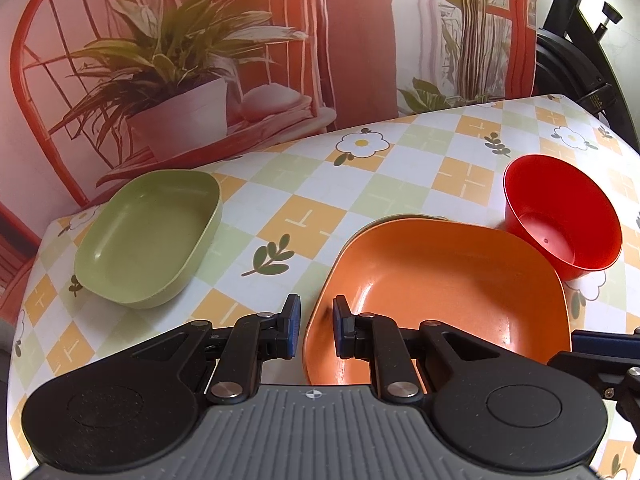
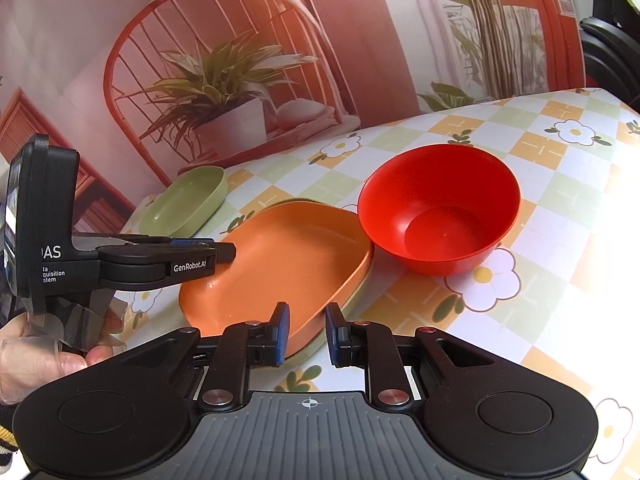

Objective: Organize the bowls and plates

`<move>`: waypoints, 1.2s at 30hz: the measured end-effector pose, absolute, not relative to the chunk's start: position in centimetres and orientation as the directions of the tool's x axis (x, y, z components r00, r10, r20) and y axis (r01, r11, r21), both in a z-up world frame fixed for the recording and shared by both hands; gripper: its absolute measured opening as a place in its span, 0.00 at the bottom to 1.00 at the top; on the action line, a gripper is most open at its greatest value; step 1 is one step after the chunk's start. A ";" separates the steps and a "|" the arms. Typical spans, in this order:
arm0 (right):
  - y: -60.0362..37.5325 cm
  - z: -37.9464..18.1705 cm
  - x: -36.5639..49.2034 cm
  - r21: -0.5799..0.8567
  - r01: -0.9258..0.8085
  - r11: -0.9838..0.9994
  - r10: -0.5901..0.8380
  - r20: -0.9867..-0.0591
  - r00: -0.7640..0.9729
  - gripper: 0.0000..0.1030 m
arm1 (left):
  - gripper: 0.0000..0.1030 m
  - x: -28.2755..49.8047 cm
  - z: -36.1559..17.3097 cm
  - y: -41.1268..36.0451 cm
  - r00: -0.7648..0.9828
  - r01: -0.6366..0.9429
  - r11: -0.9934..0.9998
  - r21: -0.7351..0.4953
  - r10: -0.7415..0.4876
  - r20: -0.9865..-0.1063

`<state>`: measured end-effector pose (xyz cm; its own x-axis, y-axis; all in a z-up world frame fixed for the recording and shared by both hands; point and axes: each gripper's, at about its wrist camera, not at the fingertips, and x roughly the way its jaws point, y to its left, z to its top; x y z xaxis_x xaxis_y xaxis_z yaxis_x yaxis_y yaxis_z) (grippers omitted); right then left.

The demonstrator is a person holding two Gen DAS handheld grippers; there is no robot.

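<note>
Left wrist view: left gripper point(image 1: 316, 326) straddles the orange plate point(image 1: 440, 292) rim, jaws parted; right gripper point(image 2: 306, 336) likewise, unclamped.

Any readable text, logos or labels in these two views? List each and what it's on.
"GenRobot.AI": finger arm of the left gripper, right wrist view.
"AS": its black body, cut off at the left.
"ta / quisition / stem": below that, cut off.
Screen on that body: unreadable.
Dishes, tablecloth: none.
</note>
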<state>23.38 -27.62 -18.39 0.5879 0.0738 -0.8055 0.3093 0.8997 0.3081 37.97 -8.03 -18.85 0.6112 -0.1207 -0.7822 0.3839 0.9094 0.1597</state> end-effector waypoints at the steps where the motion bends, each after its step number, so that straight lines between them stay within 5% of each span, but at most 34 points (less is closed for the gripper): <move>1: -27.6 -18.3 23.3 0.304 0.310 0.901 0.069 -0.805 0.589 0.19 | 0.18 37.9 -18.8 -8.0 0.613 0.385 0.909 0.158 -0.124 -0.780; 10: -26.6 -18.1 22.3 0.277 0.284 0.918 0.062 -0.807 0.587 0.27 | 0.18 37.4 -17.9 -7.0 0.623 0.363 0.923 0.129 -0.137 -0.770; 36: -24.8 -16.7 21.3 0.237 0.269 0.934 0.021 -0.786 0.618 0.27 | 0.18 35.4 -15.1 -4.1 0.658 0.307 0.947 0.097 -0.138 -0.740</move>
